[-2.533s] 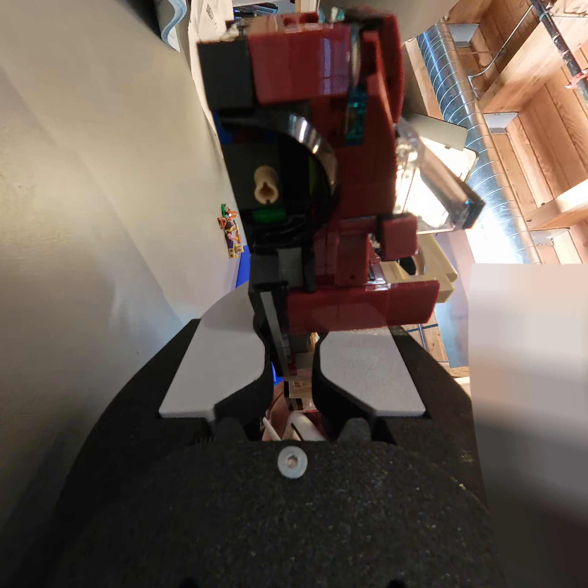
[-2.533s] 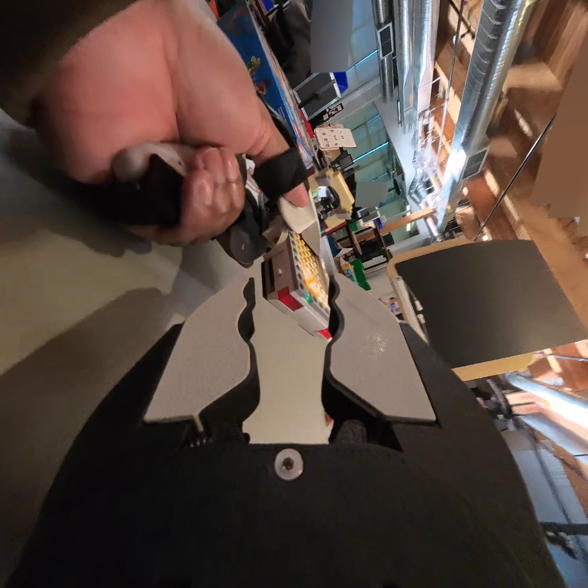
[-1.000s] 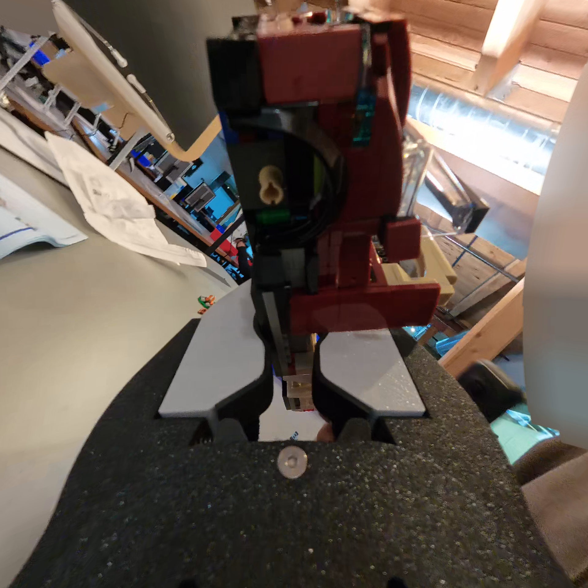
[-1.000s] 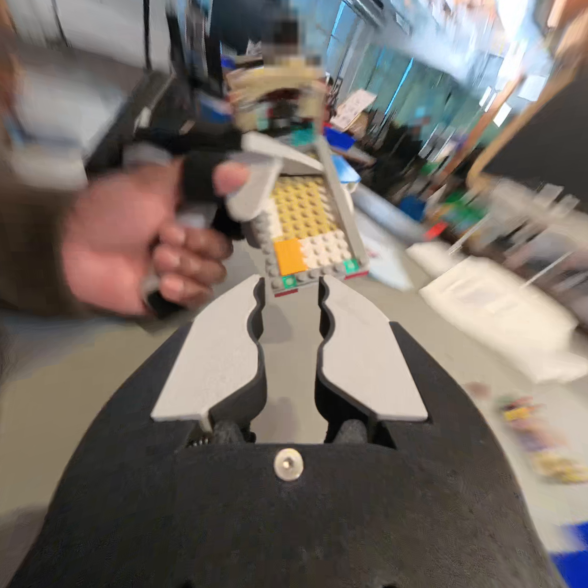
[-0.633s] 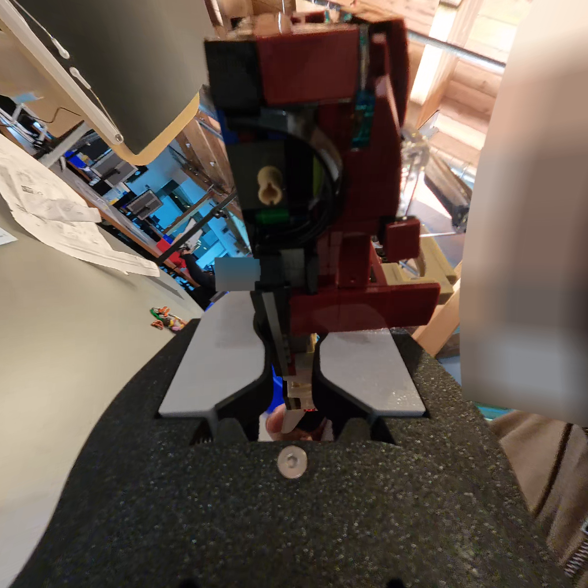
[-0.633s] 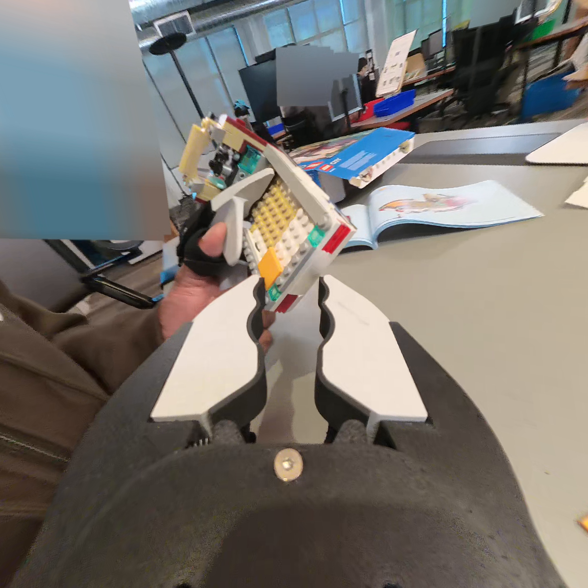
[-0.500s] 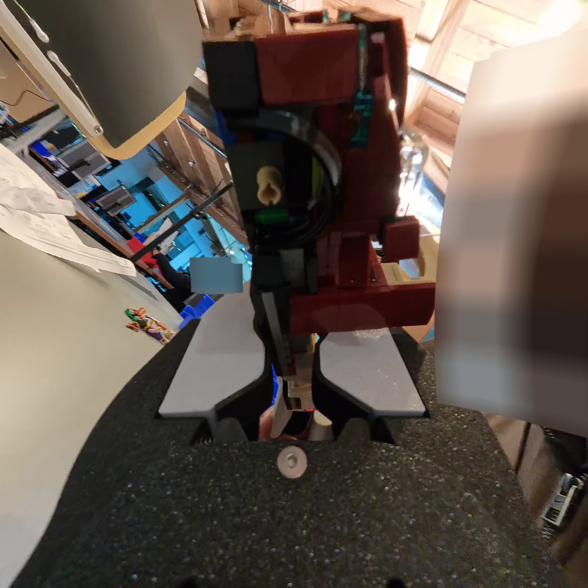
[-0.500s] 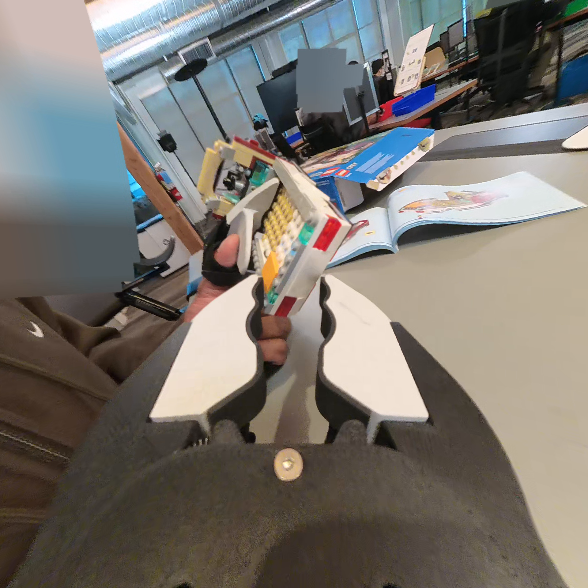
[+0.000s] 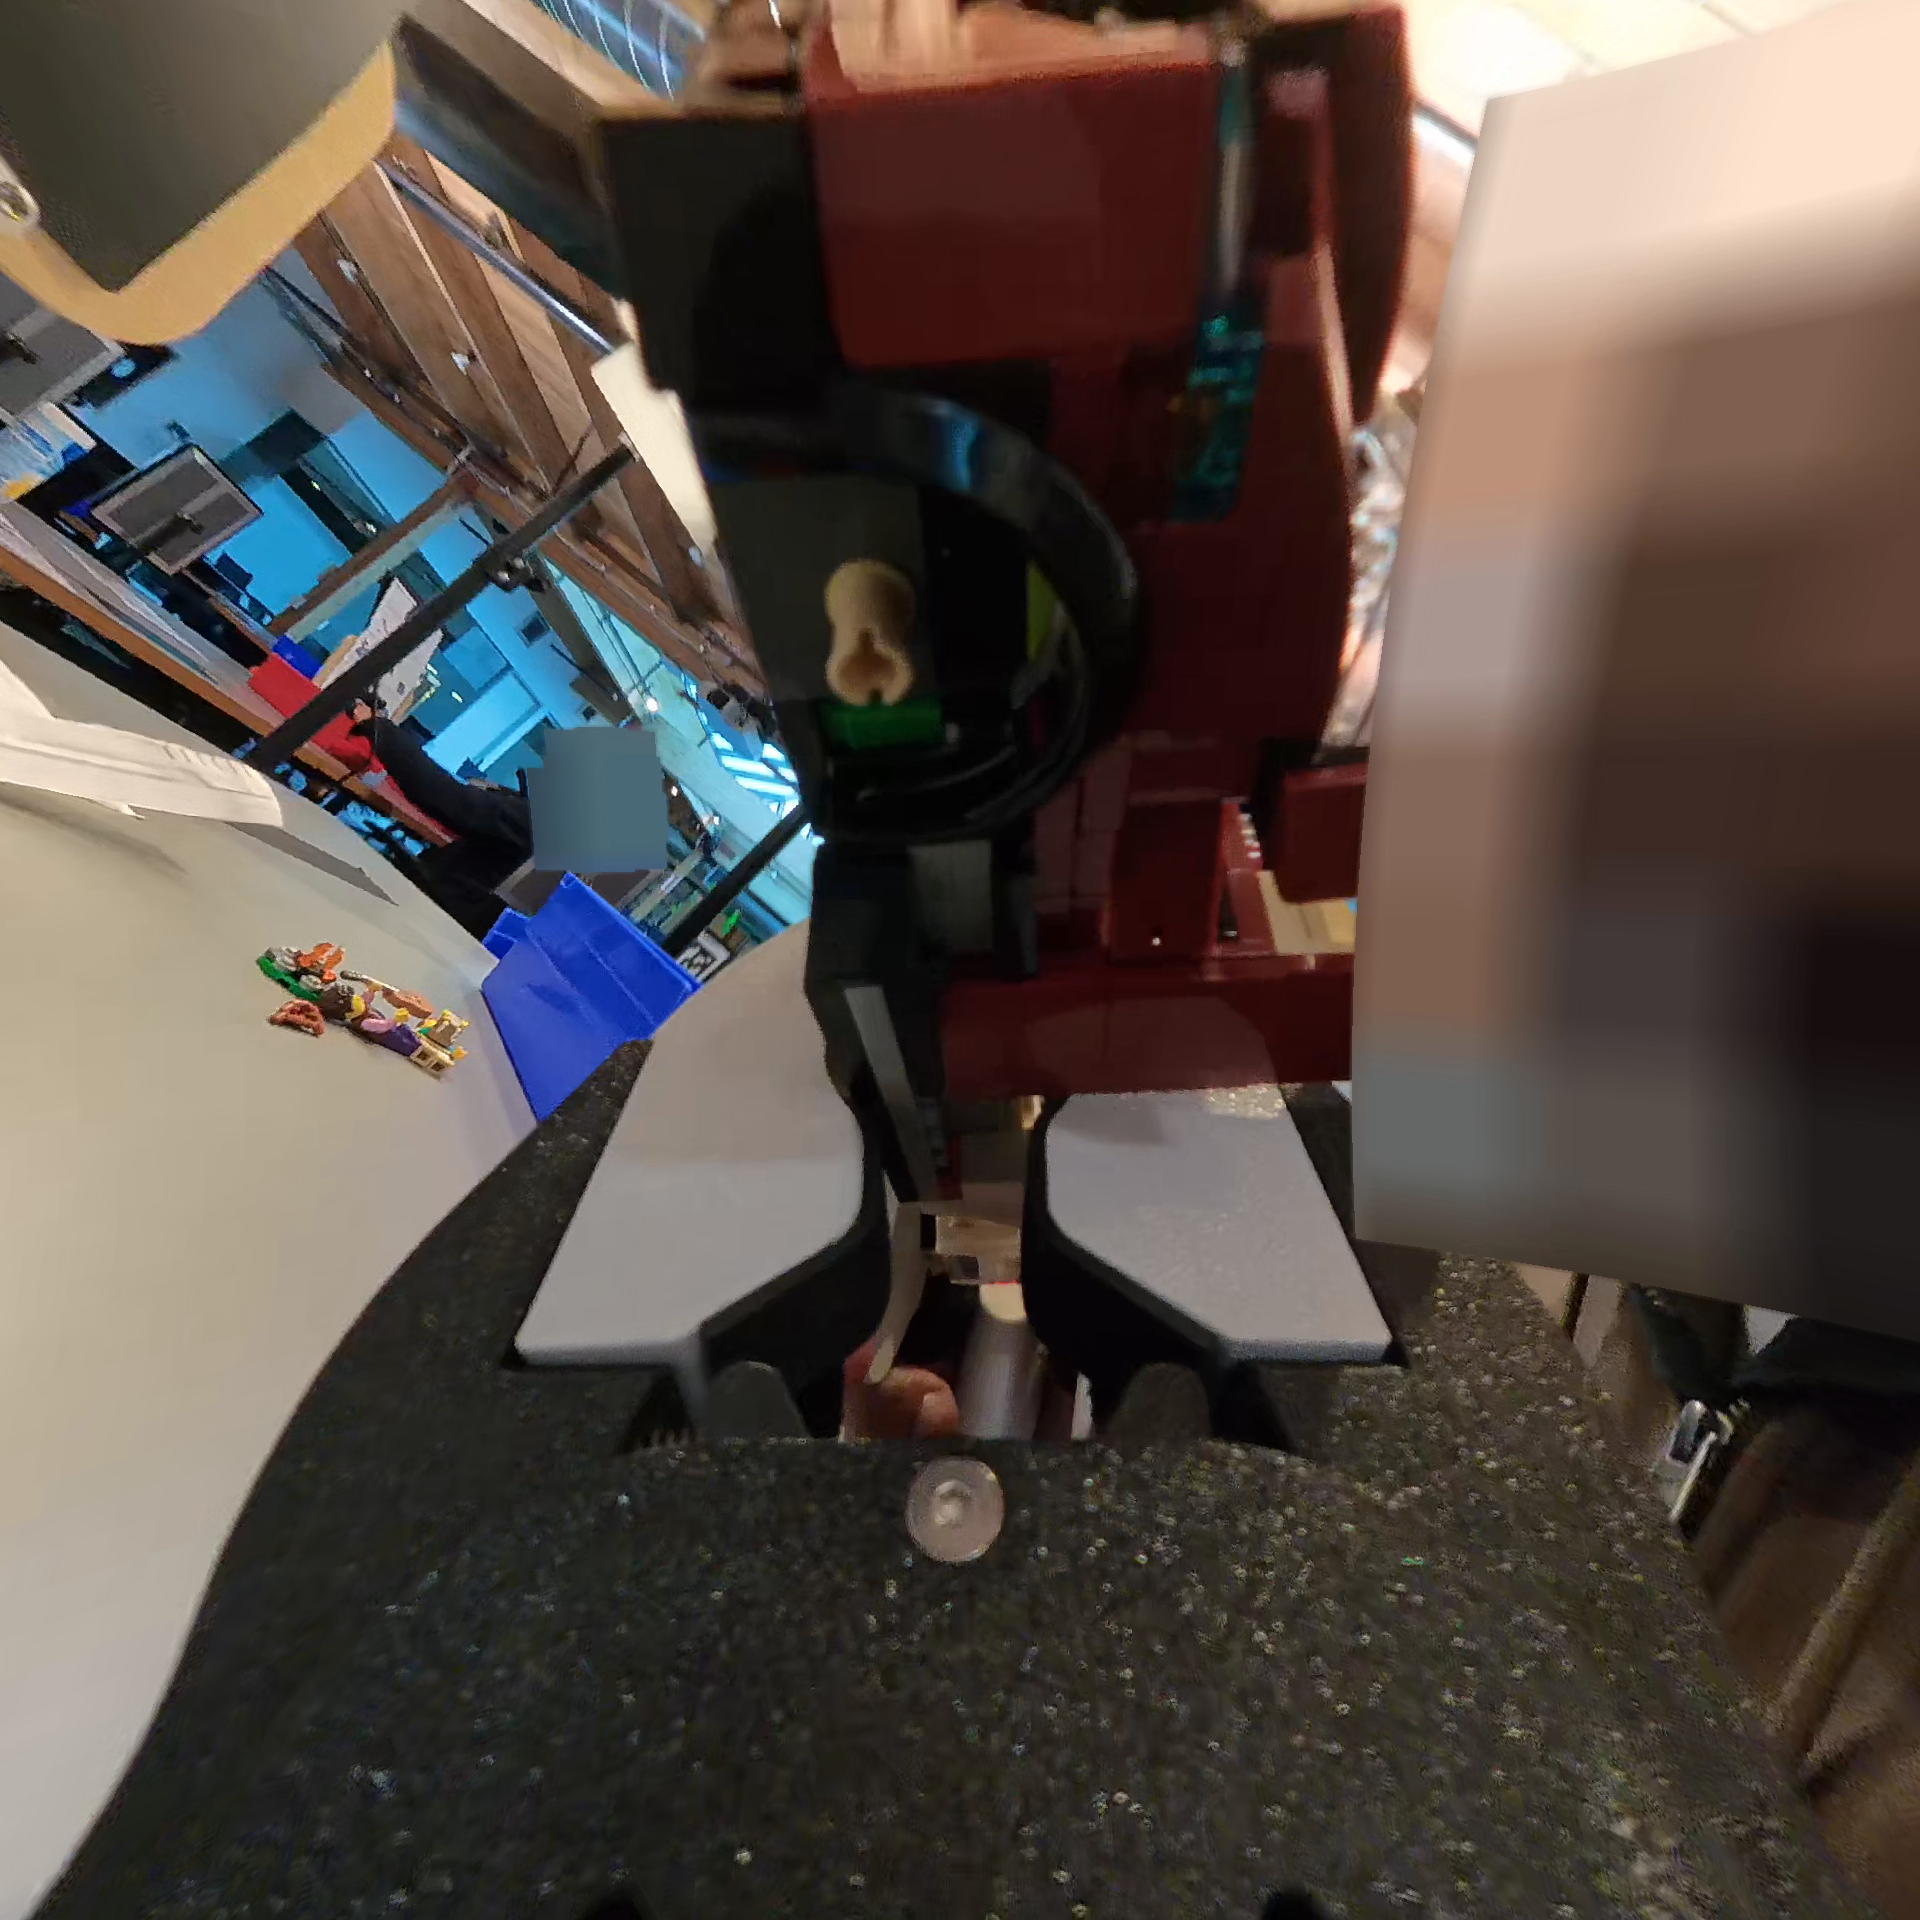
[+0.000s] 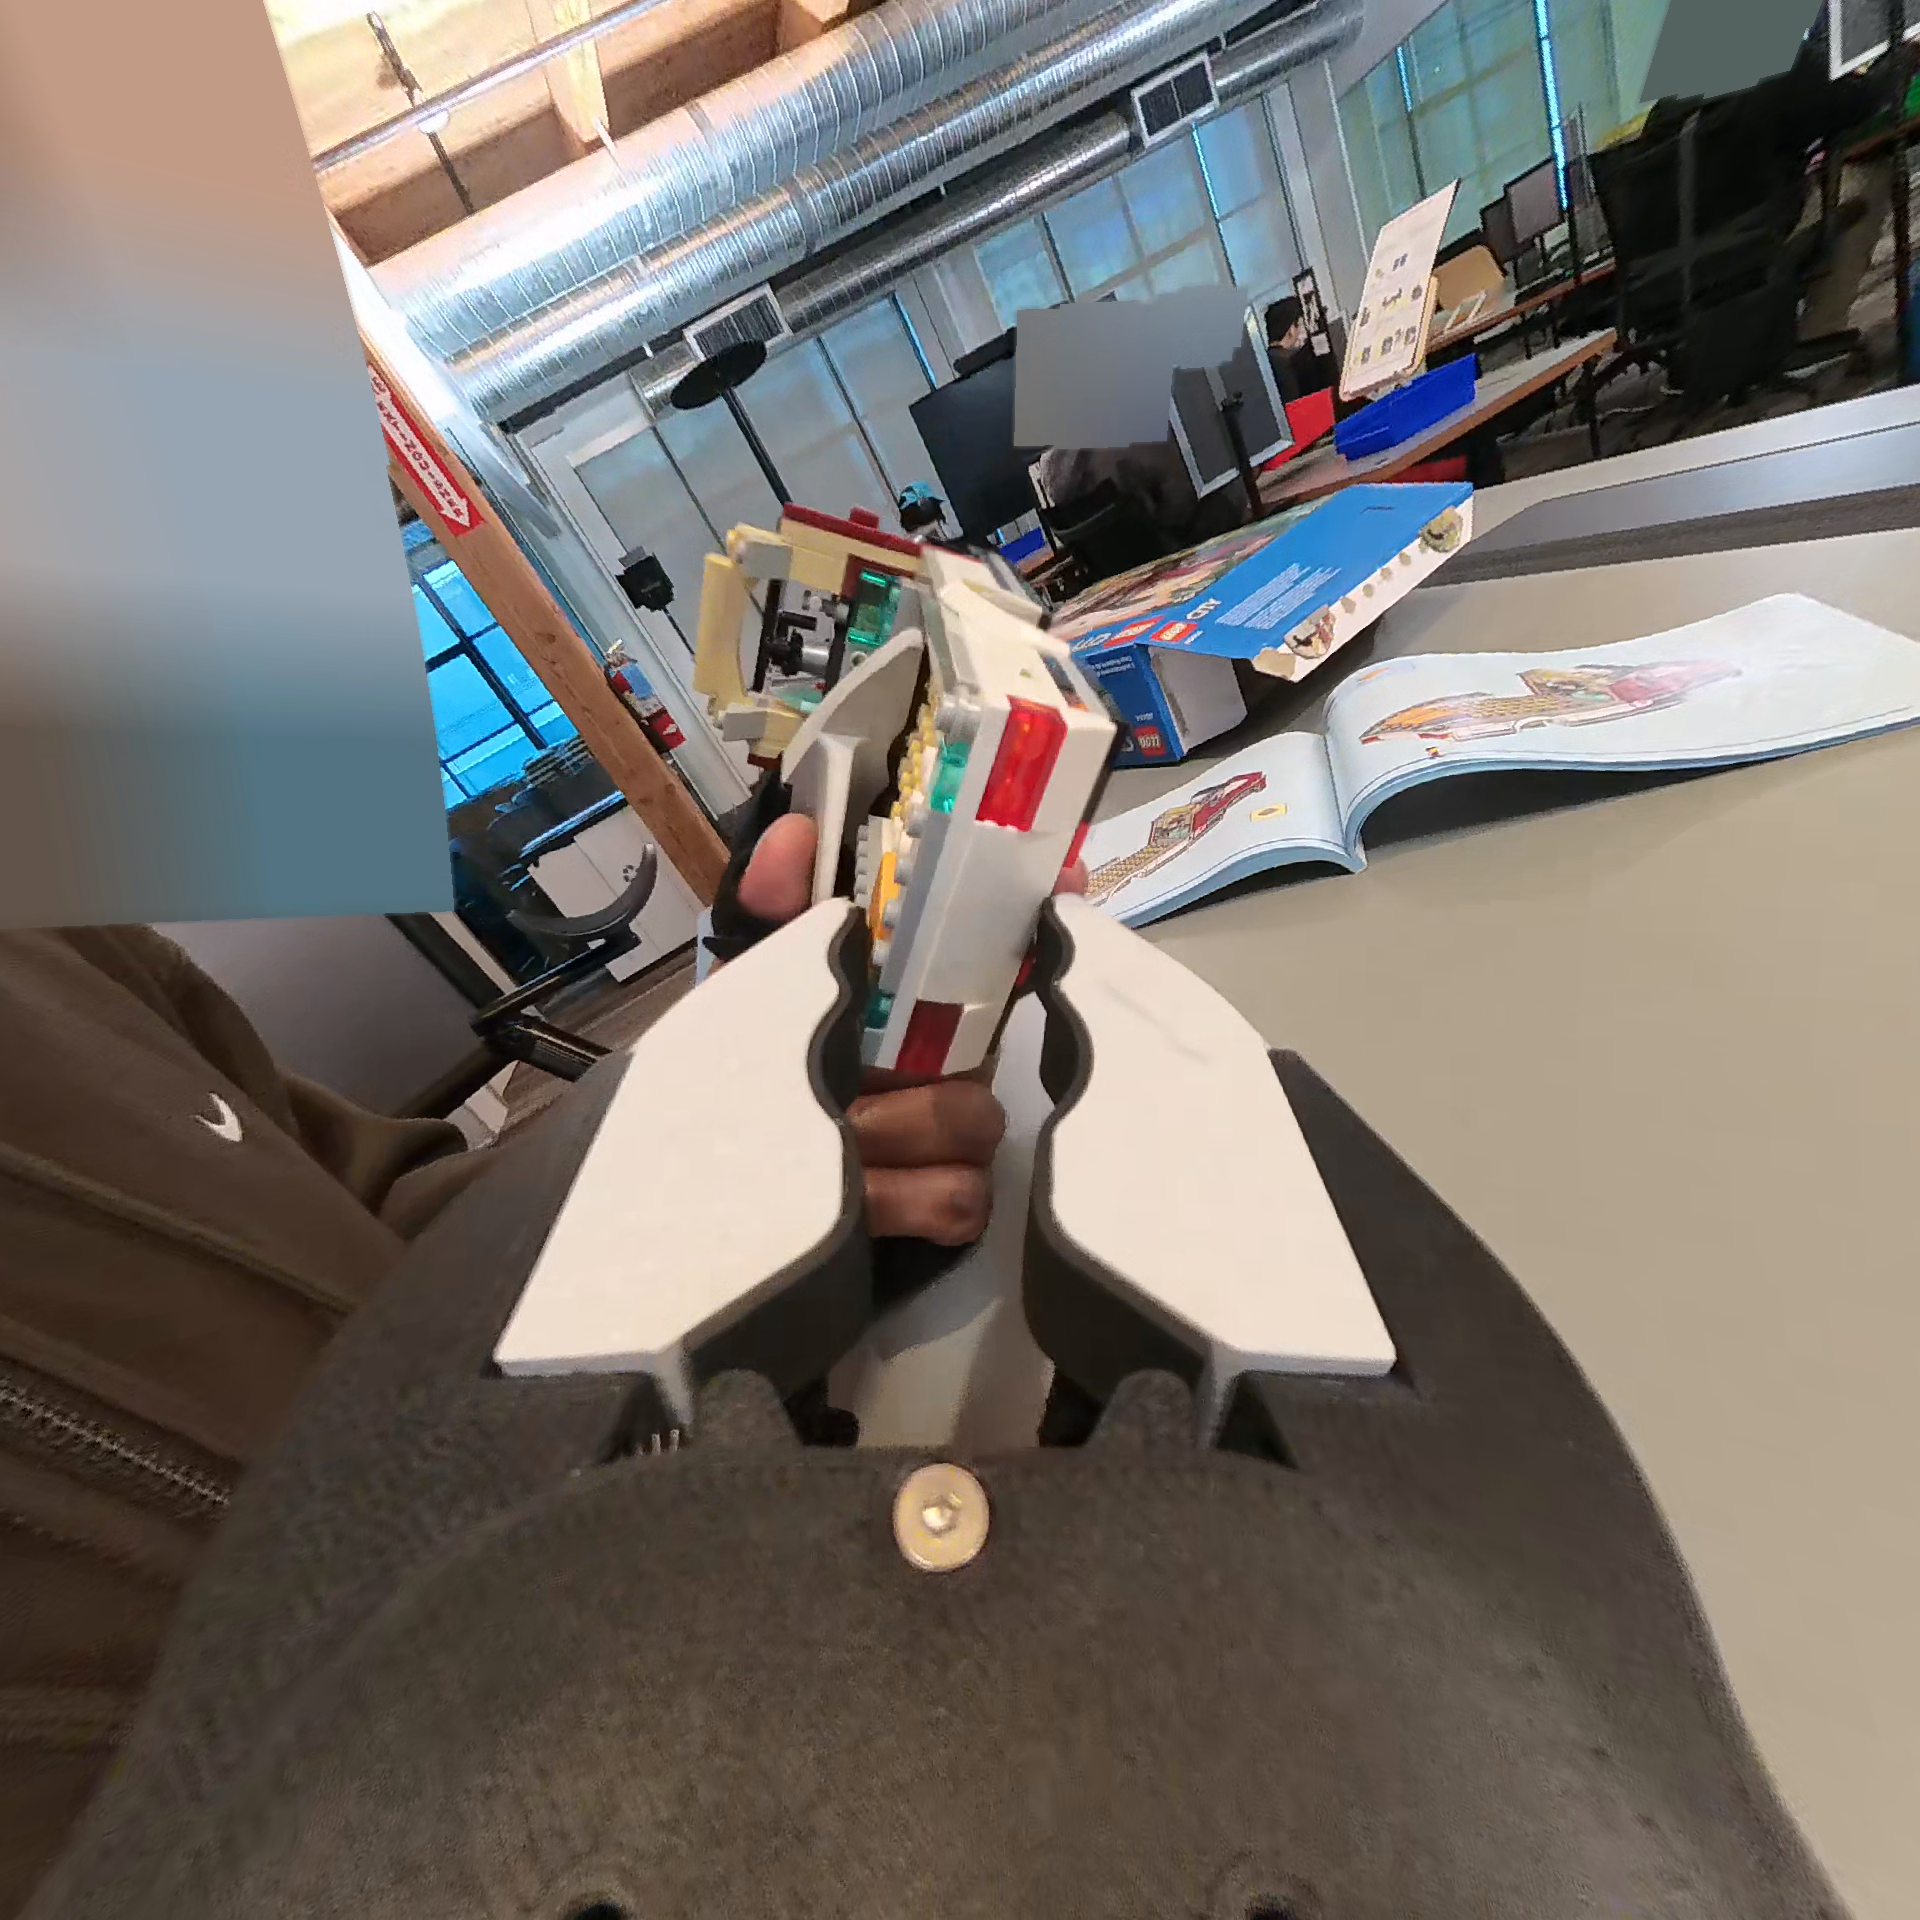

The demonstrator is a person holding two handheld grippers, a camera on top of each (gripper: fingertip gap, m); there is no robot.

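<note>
My left gripper [image 9: 935, 1049] is shut on a brick-built model [image 9: 1039, 260], dark red and black from this side, held up off the grey table [image 9: 156, 1143]. In the right wrist view the same model [image 10: 987, 831] shows its white edge with red and green studs, clamped by the left gripper's white finger [image 10: 852, 727] with a hand [image 10: 925, 1143] behind it. My right gripper [image 10: 951, 935] has the model's lower end between its fingertips, jaws partly apart. The pads lie close on both sides. I see no squeeze.
An open instruction booklet [image 10: 1558, 707] and a blue cardboard box [image 10: 1247, 613] lie on the table [image 10: 1455, 1143] to the right. A small heap of loose pieces [image 9: 358, 1003] and a blue bin [image 9: 582, 977] are at the left. A brown sleeve is at the lower left. One gripper's finger ends stand about 6 centimeters off the other's.
The model has turned edge-on and come down between my right fingertips, whose gap looks the same as a second ago. My left gripper has kept its hold throughout while the background swung.
</note>
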